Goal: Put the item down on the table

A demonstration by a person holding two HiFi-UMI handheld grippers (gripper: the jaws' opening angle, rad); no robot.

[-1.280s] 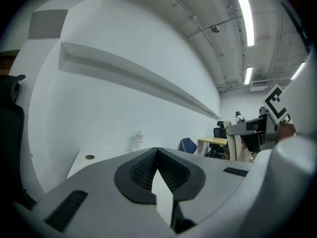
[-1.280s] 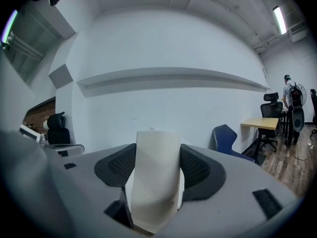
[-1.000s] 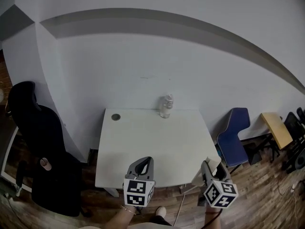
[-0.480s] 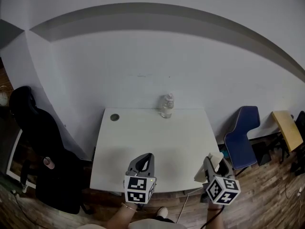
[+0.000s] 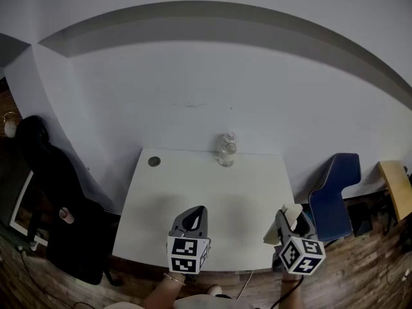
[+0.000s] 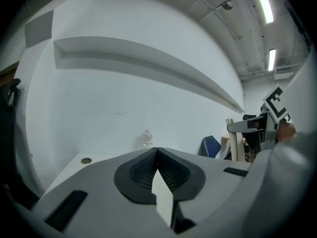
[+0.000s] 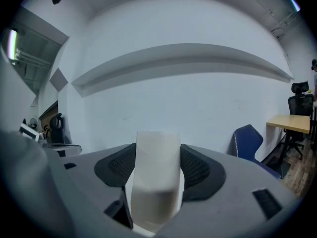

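Note:
My right gripper point(image 5: 287, 216) is shut on a cream-white block-shaped item point(image 5: 291, 212), which stands upright between the jaws and fills the middle of the right gripper view point(image 7: 156, 175). It hovers at the front right corner of the white table point(image 5: 193, 192). Over the table's front edge, my left gripper point(image 5: 195, 214) is shut with nothing between its jaws, which meet in a line point(image 6: 157, 153).
A clear plastic bottle point(image 5: 226, 149) stands at the table's back edge, and a small round disc point(image 5: 153, 161) lies at the back left corner. A blue chair point(image 5: 338, 188) stands right of the table, a black office chair point(image 5: 58, 217) to its left, and a wooden desk point(image 5: 396, 195) at far right.
The view has moved closer to the table, which now looks larger. Both grippers now sit over its front edge, the right one still holding the item.

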